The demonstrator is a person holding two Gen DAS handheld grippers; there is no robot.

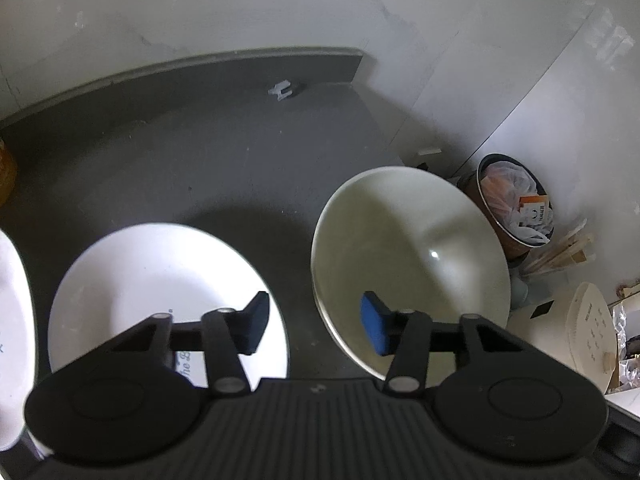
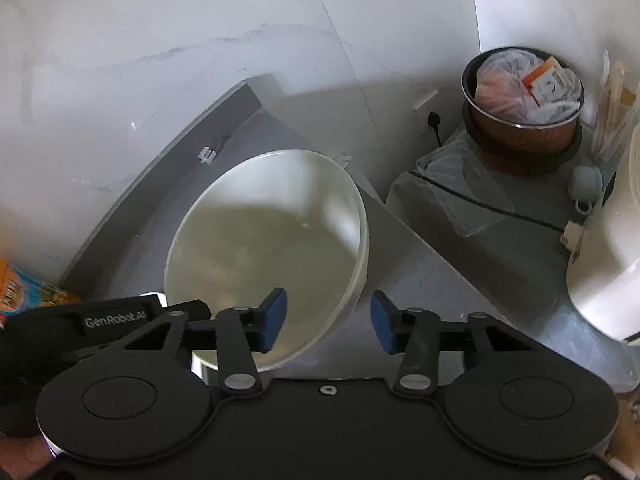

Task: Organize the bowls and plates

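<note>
A cream bowl (image 1: 408, 264) stands on the dark grey counter (image 1: 200, 152), right of a white plate (image 1: 160, 280) with blue writing. Another white dish (image 1: 12, 320) shows at the left edge. My left gripper (image 1: 314, 322) is open above the gap between plate and bowl, its right pad over the bowl's near rim. In the right wrist view the same cream bowl (image 2: 268, 256) sits just ahead. My right gripper (image 2: 328, 320) is open, its jaws on either side of the bowl's near right rim, holding nothing.
A brown pot (image 2: 524, 100) stuffed with plastic bags stands on a lower surface at the right, beside a white appliance (image 2: 608, 264) and a black cable (image 2: 480, 200). An orange package (image 2: 24, 292) lies at the left. White tiled walls (image 1: 240, 8) back the counter.
</note>
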